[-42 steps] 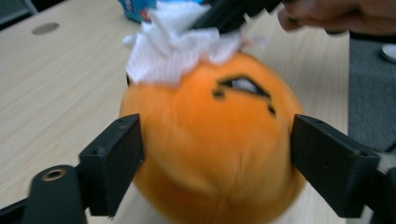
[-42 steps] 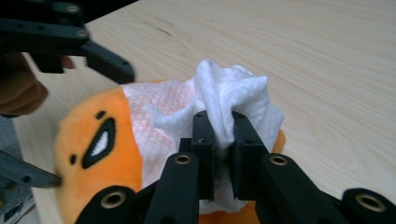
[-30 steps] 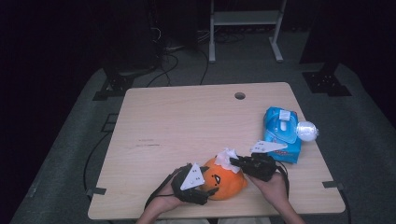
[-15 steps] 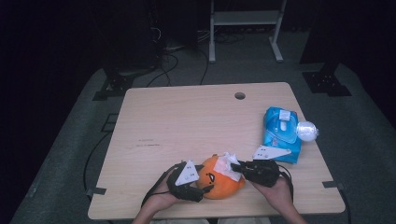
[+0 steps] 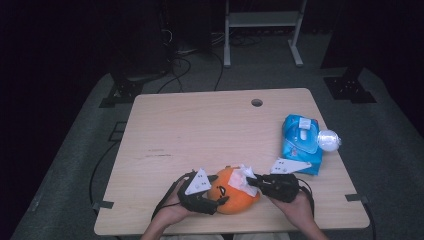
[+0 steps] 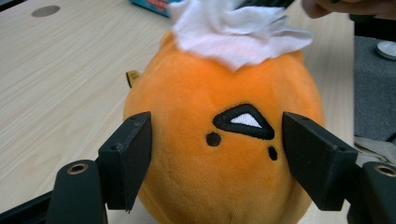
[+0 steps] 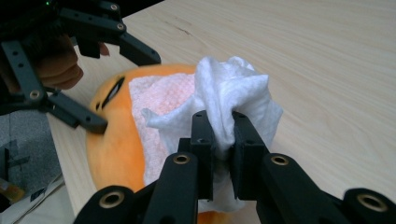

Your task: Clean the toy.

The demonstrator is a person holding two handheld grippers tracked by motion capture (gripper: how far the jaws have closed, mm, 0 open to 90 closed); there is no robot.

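An orange plush toy (image 5: 235,199) with a stitched face lies near the table's front edge. My left gripper (image 5: 219,190) straddles its face end, one jaw pressed on each side of the plush (image 6: 201,93). A crumpled white wipe (image 5: 241,176) lies on top of the plush. My right gripper (image 5: 252,181) comes in from the right and is shut on that wipe (image 7: 233,88), holding it against the plush (image 7: 112,149). Across the toy, the left gripper (image 7: 116,88) and the hand that holds it face the right gripper's camera.
A blue pack of wipes (image 5: 300,142) lies at the table's right edge with a clear round object (image 5: 328,140) beside it. A cable hole (image 5: 257,102) sits near the far edge. Bare wood (image 5: 190,135) stretches across the middle and left.
Both grippers and the plush have shifted slightly near the front edge. The wipe stays pinched and pressed on top of the plush.
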